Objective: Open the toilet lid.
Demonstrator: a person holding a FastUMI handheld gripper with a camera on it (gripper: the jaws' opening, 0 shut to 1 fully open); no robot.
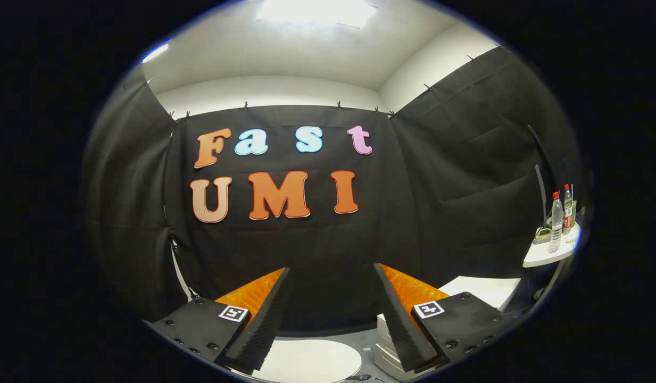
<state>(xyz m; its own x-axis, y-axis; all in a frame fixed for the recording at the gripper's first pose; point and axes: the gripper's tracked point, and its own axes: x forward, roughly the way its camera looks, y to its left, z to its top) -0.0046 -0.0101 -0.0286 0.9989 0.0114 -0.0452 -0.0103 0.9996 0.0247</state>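
White toilet lid (312, 361) lies flat and closed, low down between the two fingers and just beneath their tips, its rounded edge curving away toward the black cloth wall. The gripper (335, 274) hovers above it, fingers spread wide apart, grasping and touching nothing; water bottles (559, 218) stand on a side counter (546, 258) well apart to the right

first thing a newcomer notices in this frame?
Likely the gripper itself: its two fingers stand wide apart, holding nothing. Low between them lies the white toilet lid, closed and untouched, with a white stacked block beside it by the right-hand finger. Off to the right, two clear bottles with red caps stand on a small white table against the black cloth wall.
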